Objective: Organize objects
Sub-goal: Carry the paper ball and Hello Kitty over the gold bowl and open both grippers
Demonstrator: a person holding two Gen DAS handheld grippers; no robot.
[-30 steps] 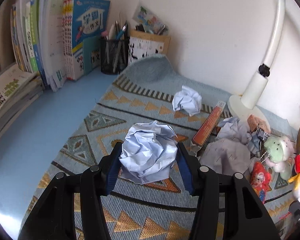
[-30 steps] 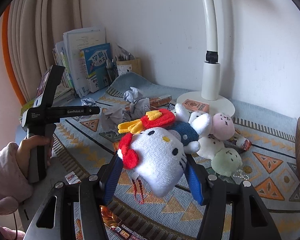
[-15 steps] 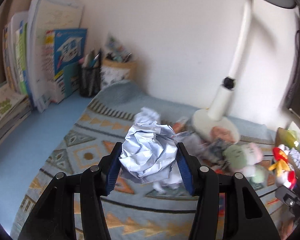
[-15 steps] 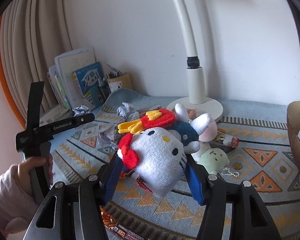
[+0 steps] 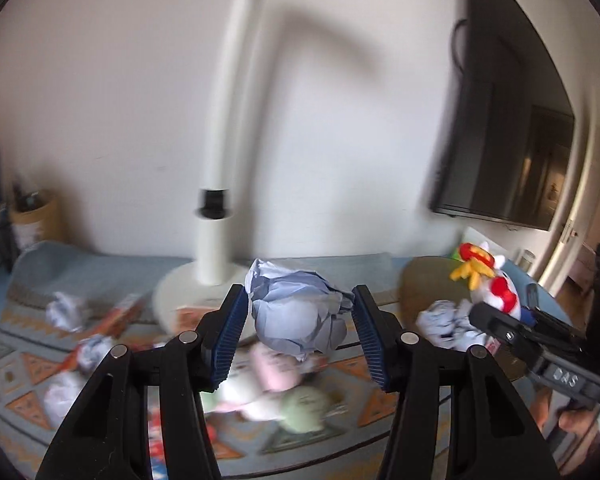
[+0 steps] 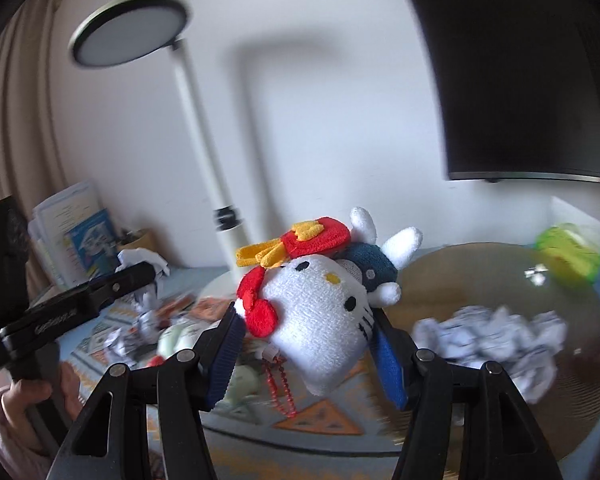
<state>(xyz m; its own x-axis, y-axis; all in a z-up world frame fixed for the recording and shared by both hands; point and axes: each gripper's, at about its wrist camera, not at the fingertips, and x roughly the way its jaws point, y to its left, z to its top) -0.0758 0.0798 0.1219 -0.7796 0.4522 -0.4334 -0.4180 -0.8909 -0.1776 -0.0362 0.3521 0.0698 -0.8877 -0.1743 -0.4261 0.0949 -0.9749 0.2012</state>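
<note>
A: The left tool (image 5: 298, 338) has its blue pads pinched on a crumpled paper ball (image 5: 298, 314), lifted clear of the counter. The right tool (image 6: 306, 346) is clamped on a white plush cat (image 6: 320, 316) with a red bow, and smaller plush toys hang bunched behind it.

B: What sits beyond them?

A: A brown bowl (image 6: 580, 384) to the right, already holding crumpled paper (image 6: 496, 340). More paper balls and plush toys lie on the patterned mat (image 5: 16, 368) around the lamp base (image 5: 180, 288).

B: Risks?

A: The paper is springy, so a fast swing could shake it out of that light pinch. The dangling toys and the red bead chain (image 6: 280, 388) could snag the bowl's rim or drop off. The two tools are close, so they might collide.

B: Changed from a second ago?

A: Both views have swung right: the books and pen cup have slid to the left edge, and the bowl and a dark wall screen (image 6: 520, 80) now show. Both grips look unchanged.
</note>
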